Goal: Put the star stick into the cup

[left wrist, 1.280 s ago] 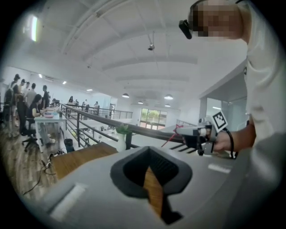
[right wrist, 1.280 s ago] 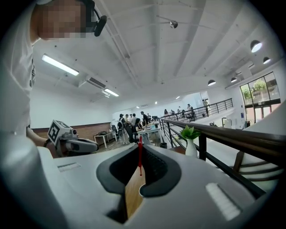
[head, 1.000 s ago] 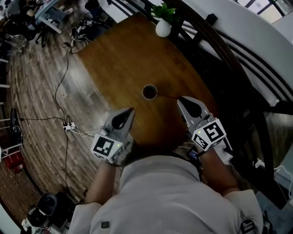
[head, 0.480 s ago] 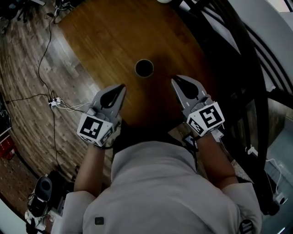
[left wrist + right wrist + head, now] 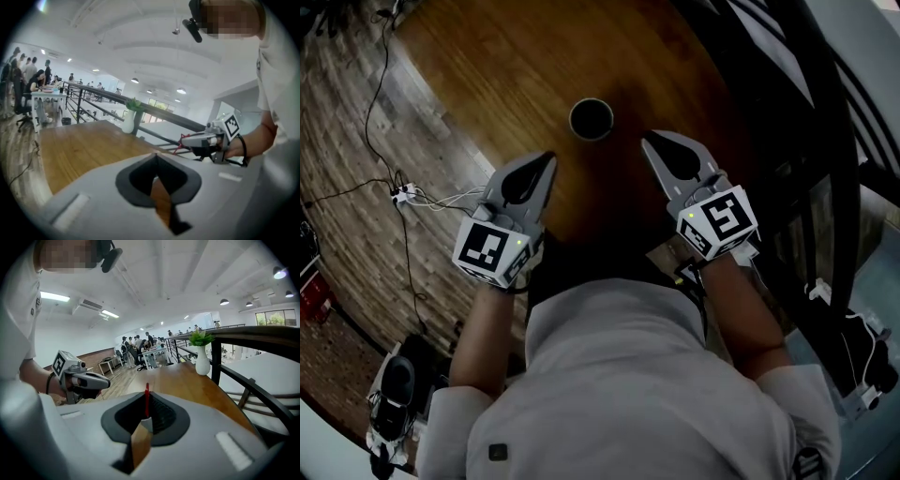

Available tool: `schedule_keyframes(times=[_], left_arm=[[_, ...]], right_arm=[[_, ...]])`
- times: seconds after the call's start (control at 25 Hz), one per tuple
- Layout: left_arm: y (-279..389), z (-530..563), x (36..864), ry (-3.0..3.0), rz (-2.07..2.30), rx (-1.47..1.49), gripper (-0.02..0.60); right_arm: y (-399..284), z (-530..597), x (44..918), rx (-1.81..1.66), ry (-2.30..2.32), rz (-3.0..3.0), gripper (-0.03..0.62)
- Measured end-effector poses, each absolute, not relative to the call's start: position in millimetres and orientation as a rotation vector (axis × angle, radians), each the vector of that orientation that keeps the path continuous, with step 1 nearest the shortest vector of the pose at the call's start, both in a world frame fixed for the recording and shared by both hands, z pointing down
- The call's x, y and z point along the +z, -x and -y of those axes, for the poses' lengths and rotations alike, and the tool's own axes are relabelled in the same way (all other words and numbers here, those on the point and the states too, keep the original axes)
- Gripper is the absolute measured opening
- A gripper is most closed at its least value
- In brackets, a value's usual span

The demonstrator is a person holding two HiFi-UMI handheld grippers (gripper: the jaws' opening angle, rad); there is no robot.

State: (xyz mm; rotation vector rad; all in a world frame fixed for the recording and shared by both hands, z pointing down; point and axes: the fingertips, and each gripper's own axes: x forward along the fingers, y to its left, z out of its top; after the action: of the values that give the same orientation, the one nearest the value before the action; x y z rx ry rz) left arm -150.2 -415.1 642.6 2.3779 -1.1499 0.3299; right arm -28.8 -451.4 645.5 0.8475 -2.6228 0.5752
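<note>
A dark cup stands upright on the round wooden table. My right gripper sits just right of the cup and a little nearer to me, shut on the thin red star stick. The stick pokes out past that gripper's tips. In the left gripper view its red end shows at the right gripper's nose. In the head view the stick is too thin to make out. My left gripper is shut on nothing, below and left of the cup.
A white vase with a green plant stands at the table's far edge beside a dark railing. Cables and a power strip lie on the plank floor to the left. People sit at desks far behind.
The head view has tilted down, so the cup and both grippers sit higher in the picture. Relative to the cup, the grippers have barely moved.
</note>
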Motion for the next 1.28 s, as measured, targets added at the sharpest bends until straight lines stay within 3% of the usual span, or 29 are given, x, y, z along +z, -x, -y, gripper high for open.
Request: schedule_keyframes(times=[0.96, 1.28], left_arm=[[157, 429, 668, -2.343, 1.119, 0.316, 0.003], [154, 428, 660, -2.357, 1.119, 0.312, 0.003]], right_arm=[[55, 466, 675, 0.602, -0.843, 2.588, 0.026], [51, 462, 670, 0.609, -0.857, 2.579, 0.061]])
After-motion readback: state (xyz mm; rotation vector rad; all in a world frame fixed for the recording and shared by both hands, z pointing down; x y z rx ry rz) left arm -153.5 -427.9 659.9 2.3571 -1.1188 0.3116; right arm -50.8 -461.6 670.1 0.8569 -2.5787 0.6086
